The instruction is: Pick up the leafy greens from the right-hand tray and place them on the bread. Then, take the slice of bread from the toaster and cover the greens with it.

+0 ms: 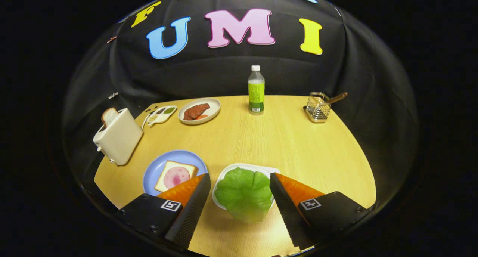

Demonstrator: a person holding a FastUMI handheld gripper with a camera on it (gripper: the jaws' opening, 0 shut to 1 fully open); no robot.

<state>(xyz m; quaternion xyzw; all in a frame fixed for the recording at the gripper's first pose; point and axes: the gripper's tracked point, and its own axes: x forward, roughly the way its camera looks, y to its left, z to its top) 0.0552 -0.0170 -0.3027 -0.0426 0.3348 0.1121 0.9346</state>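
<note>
Spread wide, the claw hangs over the near part of the table with nothing held; its two fingers stand on either side of the leafy greens without touching them as far as I can see. The greens lie between the fingers on a white tray, one broad crinkled leaf that covers most of the tray and spills over its near edge onto the wooden table.

Just past the left finger sits a blue plate with a slice of bread on it, and a round pink slice of meat lies on top of that bread. The left fingertip overlaps the plate's near rim in my line of sight; whether it touches I cannot tell.

Farther off to the left stands a cream toaster at the table's edge, with a second slice of bread poking up out of its slot. Beyond it lies a small divided dish of condiments, and beside that a pale oval plate carrying dark reddish-brown pieces of meat.

At the far middle of the table a clear bottle with a green label and white cap stands upright. Far right there is a wire basket with a wooden-handled utensil leaning out of it.
</note>
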